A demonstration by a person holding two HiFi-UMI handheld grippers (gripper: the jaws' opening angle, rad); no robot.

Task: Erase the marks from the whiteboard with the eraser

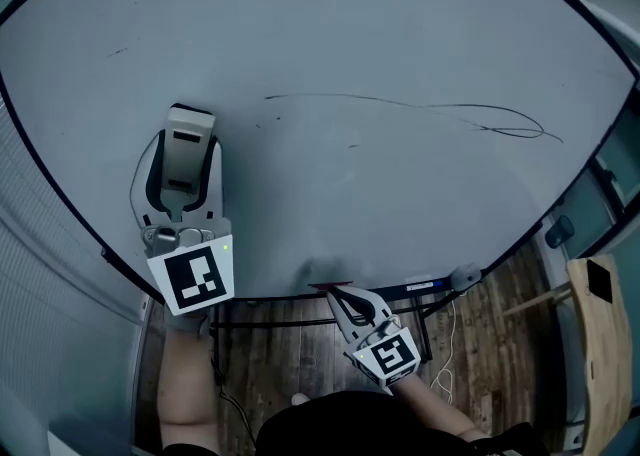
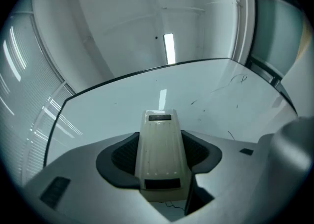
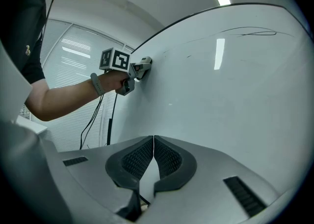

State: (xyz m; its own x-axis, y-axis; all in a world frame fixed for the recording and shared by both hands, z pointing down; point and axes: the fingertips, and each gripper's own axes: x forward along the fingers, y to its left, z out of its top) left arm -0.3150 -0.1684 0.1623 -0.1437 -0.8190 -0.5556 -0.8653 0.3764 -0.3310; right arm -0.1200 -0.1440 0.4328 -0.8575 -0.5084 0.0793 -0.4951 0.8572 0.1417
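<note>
whiteboard [image 1: 400, 34], eraser [image 2: 162, 152] between left gripper [image 2: 162, 161] jaws

Left gripper [image 1: 186, 166] held out ahead on the left, jaws clamped on the eraser [image 1: 189, 130], bare left forearm [image 1: 186, 384] trailing beneath it, right gripper [image 1: 343, 300] low and close to the body, jaws pressed together with nothing between, right forearm [image 1: 432, 406] behind it.
</note>
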